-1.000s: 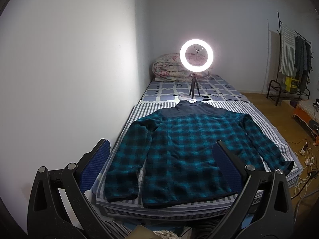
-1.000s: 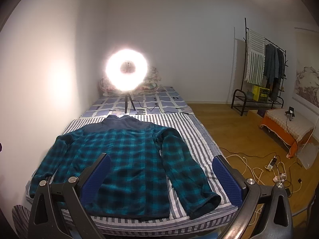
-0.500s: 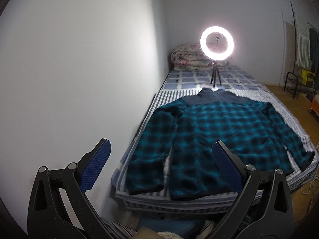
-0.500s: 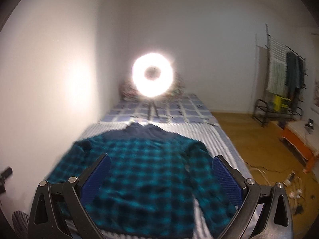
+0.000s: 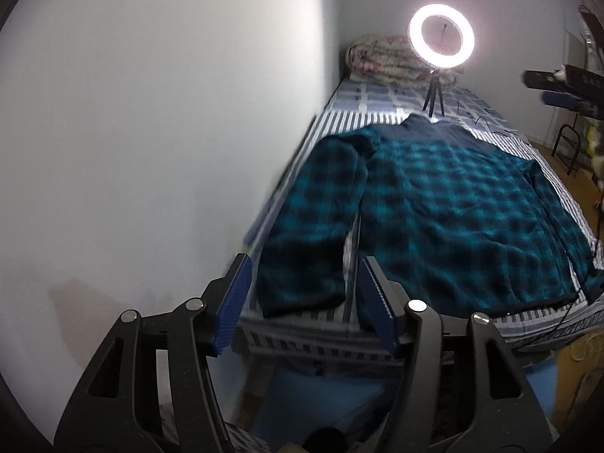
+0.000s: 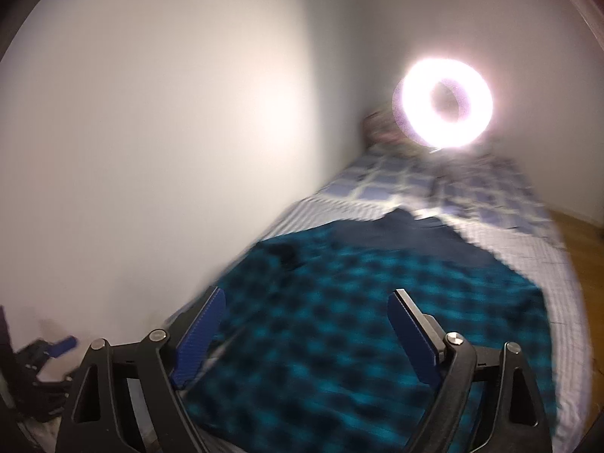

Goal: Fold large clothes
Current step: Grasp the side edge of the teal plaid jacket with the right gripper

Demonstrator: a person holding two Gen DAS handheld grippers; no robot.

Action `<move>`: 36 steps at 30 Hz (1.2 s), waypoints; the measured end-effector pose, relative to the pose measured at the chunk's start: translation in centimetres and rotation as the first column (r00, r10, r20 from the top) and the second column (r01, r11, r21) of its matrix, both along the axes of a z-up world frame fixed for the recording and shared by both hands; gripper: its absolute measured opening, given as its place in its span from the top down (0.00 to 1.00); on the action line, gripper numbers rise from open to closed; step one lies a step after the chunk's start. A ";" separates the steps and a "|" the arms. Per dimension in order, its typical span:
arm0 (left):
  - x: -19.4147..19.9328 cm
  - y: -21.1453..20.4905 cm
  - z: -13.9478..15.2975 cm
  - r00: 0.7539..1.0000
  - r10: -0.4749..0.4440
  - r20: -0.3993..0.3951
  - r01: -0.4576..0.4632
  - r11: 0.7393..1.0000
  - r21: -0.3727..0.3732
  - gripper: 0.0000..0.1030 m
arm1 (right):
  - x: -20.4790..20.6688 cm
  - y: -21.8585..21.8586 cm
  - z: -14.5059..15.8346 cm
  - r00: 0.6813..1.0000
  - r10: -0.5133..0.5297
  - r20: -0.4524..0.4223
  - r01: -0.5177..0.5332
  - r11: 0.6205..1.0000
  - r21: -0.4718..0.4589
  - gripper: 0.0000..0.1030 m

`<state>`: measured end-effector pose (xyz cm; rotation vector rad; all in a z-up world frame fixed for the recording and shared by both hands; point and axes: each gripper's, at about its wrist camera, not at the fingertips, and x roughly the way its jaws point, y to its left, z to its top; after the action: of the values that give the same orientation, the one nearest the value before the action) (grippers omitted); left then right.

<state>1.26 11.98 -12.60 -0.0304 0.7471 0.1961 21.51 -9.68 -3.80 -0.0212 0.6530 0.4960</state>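
A teal and black plaid shirt (image 5: 445, 211) with a dark blue collar lies flat and spread out on a striped bed (image 5: 339, 120). Its left sleeve (image 5: 317, 226) runs down to the bed's near edge. My left gripper (image 5: 302, 298) is open and empty, just short of that sleeve's cuff. My right gripper (image 6: 302, 332) is open and empty, above the shirt's body (image 6: 358, 302). The right wrist view is blurred by motion.
A lit ring light (image 5: 441, 34) on a small tripod stands on the bed beyond the collar, with a rolled quilt (image 5: 381, 60) behind it. A white wall (image 5: 170, 113) runs along the bed's left side. Wooden floor (image 6: 581, 234) lies to the right.
Both grippers have moved forward and left toward the bed and dropped lower. The left one now sits near the left cuff with narrower jaws. The shirt has not moved.
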 end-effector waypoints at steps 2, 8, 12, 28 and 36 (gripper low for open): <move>0.1 0.7 -1.1 1.000 0.013 -0.024 -0.013 0.999 -0.031 0.42 | 1.8 2.1 -1.7 0.996 0.055 -0.070 -0.053 0.998 0.032 0.17; 1.1 1.2 -3.1 0.998 0.011 -0.057 -0.013 0.999 -0.038 0.42 | 6.7 8.0 -10.0 0.918 0.179 -0.355 -0.135 0.980 0.147 0.39; 2.0 1.0 -3.7 0.998 -0.005 -0.058 0.004 1.000 -0.028 0.42 | 8.9 11.9 -16.8 0.842 0.216 -0.495 -0.148 0.974 0.172 0.48; 5.0 2.2 -5.4 0.996 -0.017 -0.093 0.014 0.999 -0.029 0.49 | 15.0 18.5 -27.8 0.738 0.183 -0.650 -0.071 0.978 0.195 0.92; 6.3 3.4 -6.4 0.994 -0.022 -0.103 0.015 0.997 -0.070 0.49 | 14.8 17.3 -23.4 0.793 0.242 -0.558 -0.120 0.962 0.246 1.00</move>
<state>7.60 15.39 -18.98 -0.0799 0.8572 0.1552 36.31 7.59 -27.22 0.2737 1.2159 0.7663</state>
